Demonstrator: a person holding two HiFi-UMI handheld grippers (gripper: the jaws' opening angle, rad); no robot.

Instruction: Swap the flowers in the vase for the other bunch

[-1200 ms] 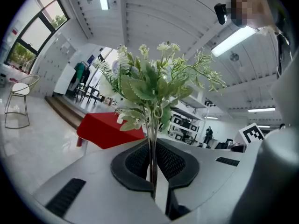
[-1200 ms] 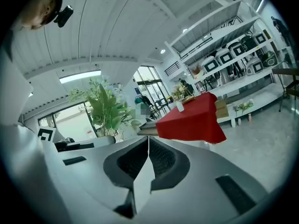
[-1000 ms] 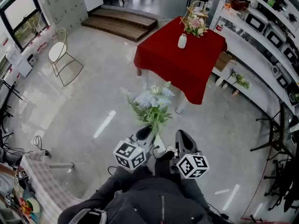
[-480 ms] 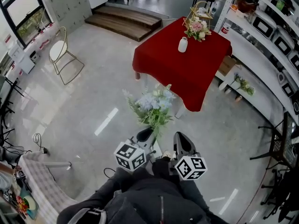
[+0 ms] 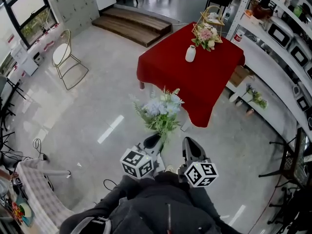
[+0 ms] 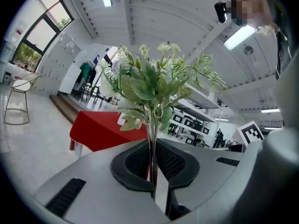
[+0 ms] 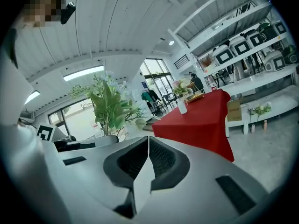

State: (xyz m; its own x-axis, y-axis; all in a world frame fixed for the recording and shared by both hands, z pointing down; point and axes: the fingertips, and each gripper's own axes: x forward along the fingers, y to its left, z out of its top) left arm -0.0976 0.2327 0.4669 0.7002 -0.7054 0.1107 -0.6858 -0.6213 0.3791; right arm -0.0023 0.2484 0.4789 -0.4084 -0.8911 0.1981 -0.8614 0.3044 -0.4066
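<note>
Bunch of blue flowers (image 5: 161,112) stands upright, stems clamped in left hand-held gripper (image 5: 152,141).

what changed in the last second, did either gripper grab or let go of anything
The person has come a little nearer the red table: it and the white vase sit lower in the head view. Nothing was taken or let go. The left gripper stays shut on the stems of the blue flower bunch, held upright, and the right gripper stays shut and empty.

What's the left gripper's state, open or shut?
Shut: the left gripper clamps the bunch by its stems, jaws nearly together.
</note>
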